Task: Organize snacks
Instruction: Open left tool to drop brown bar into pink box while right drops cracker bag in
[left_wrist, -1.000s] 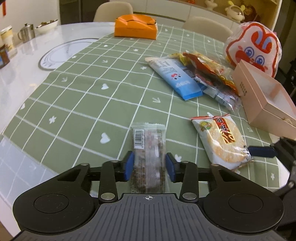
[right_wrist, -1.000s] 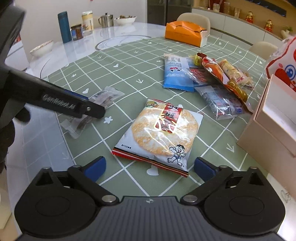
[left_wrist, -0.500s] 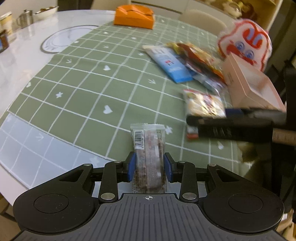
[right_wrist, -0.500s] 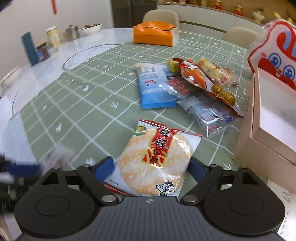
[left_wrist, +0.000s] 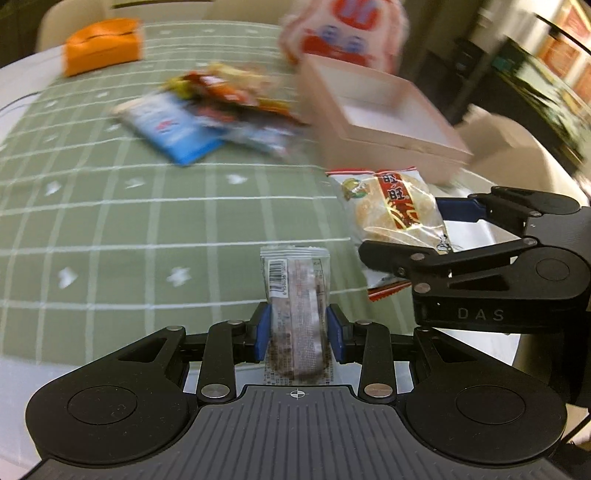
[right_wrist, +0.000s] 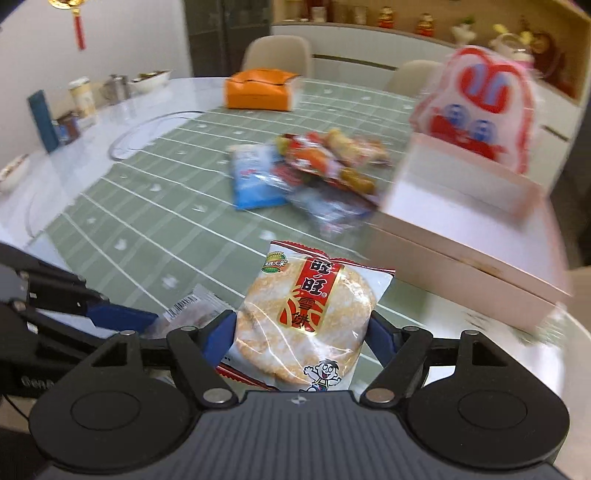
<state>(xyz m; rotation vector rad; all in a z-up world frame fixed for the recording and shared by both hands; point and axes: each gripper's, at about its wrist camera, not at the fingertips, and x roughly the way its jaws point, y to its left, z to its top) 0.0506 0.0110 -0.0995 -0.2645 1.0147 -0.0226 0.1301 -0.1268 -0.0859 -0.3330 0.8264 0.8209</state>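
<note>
Clamping the narrow clear-wrapped snack bar (left_wrist: 295, 306) between the blue fingers (left_wrist: 263, 330) of the left gripper (left_wrist: 297, 332), barcode end pointing away from the camera, bar lifted clear of the green checked cloth (left_wrist: 147, 206). Showing, in the left wrist view only, the right gripper (left_wrist: 424, 236) from the side, its black linkage and blue pad closed on the rice cracker packet (left_wrist: 395, 214), packet hanging above the worktop's near edge just in front of the pink box (left_wrist: 384, 122). Revealing there too the white, bare interior of that open box.

Filling the right wrist view with the same rice cracker packet (right_wrist: 306, 314), pressed between the fingers (right_wrist: 218, 339) of the right gripper (right_wrist: 301, 336), jaws having just been closing onto it. Catching, at the lower left of this view only, the left gripper (right_wrist: 122, 317) and the barcode end of the snack bar (right_wrist: 192, 306) it is holding.

Lying blurred mid-cloth, a heap of snacks: a blue packet (right_wrist: 255, 181), red and orange wrappers (right_wrist: 325, 158). Standing behind the box, a red-and-white cartoon bag (right_wrist: 476, 107). Sitting toward the far edge, an orange tissue box (right_wrist: 262, 90). Reaching beyond the cloth, a glossy white worktop (right_wrist: 74, 155) carrying jars, a kettle and bowls at its far left edge; chairs and a shelf of figurines behind.
</note>
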